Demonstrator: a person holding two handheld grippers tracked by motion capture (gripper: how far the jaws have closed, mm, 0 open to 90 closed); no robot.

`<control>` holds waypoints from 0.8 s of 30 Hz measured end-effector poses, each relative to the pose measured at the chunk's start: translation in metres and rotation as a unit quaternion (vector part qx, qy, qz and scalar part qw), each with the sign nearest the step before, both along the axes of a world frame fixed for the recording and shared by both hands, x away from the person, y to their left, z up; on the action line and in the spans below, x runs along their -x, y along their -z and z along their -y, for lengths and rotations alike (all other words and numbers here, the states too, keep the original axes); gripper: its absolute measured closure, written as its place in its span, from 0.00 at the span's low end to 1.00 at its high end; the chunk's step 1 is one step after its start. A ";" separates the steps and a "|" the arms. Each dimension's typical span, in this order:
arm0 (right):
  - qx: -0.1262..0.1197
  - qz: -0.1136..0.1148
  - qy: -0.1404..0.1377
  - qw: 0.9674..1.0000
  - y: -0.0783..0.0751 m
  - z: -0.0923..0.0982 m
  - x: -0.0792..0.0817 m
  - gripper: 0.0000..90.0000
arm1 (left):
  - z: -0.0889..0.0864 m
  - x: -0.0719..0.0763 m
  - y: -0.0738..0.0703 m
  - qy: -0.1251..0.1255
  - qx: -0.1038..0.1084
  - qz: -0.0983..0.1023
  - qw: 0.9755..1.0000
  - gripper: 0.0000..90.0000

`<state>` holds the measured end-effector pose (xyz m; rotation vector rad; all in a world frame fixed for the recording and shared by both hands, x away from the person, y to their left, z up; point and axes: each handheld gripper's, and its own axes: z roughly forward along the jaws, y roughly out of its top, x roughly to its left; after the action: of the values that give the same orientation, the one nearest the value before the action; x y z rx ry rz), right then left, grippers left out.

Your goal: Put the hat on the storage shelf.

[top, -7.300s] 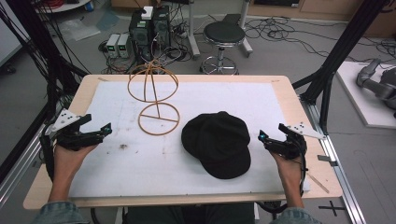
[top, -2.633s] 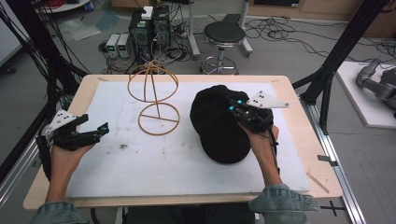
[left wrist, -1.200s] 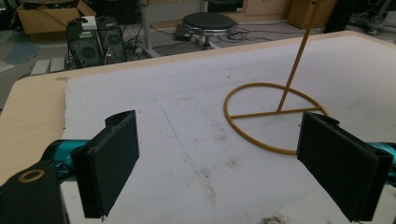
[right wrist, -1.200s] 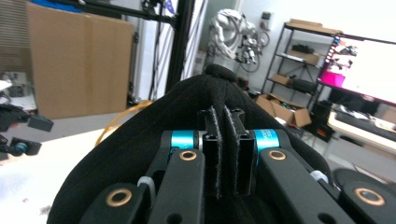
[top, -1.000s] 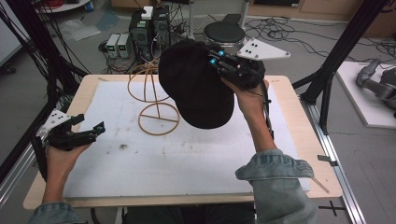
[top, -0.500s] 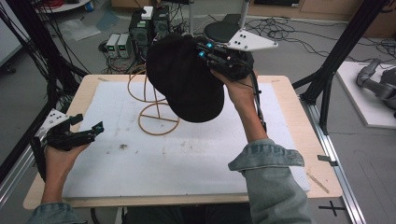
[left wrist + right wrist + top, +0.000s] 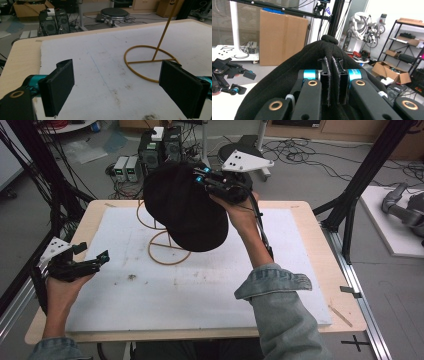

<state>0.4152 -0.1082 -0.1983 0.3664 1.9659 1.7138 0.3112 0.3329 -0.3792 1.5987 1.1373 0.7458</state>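
Note:
A black cap point(image 7: 185, 207) hangs in the air over the top of a gold wire hat stand point(image 7: 165, 247), hiding the stand's upper loops. My right gripper point(image 7: 202, 176) is shut on the cap's cloth; in the right gripper view the two jaws pinch a fold of the black cap point(image 7: 287, 75) near its top button. My left gripper point(image 7: 102, 257) rests low at the white mat's left edge, open with nothing between its jaws. In the left gripper view the stand's round base ring point(image 7: 150, 60) and thin upright rod lie ahead to the right.
A white foam mat point(image 7: 200, 290) covers the wooden table point(image 7: 310, 220). Behind the table stand computer boxes point(image 7: 160, 142) and a round stool point(image 7: 245, 150). Black frame posts point(image 7: 360, 185) rise at both sides. In the right gripper view the left gripper point(image 7: 229, 75) shows far left.
My right gripper took hold of the cap on the mat, lifted it and carried it left and back over the wire stand. The left gripper stayed in place, open.

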 end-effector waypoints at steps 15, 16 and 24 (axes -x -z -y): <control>0.014 -0.039 0.002 0.999 0.015 -0.032 -0.019 0.96 | -0.001 0.001 0.001 -0.002 0.000 0.000 1.000 0.15; 0.014 -0.039 0.002 0.999 0.015 -0.032 -0.019 0.96 | -0.001 0.001 0.001 -0.001 0.000 -0.001 1.000 0.15; 0.027 -0.061 0.012 0.998 0.024 -0.049 -0.028 0.94 | -0.001 0.001 0.001 -0.001 0.000 -0.001 1.000 0.15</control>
<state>0.4429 -0.0592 -0.2226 0.4831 2.0808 1.6540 0.3103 0.3335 -0.3802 1.5984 1.1409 0.7458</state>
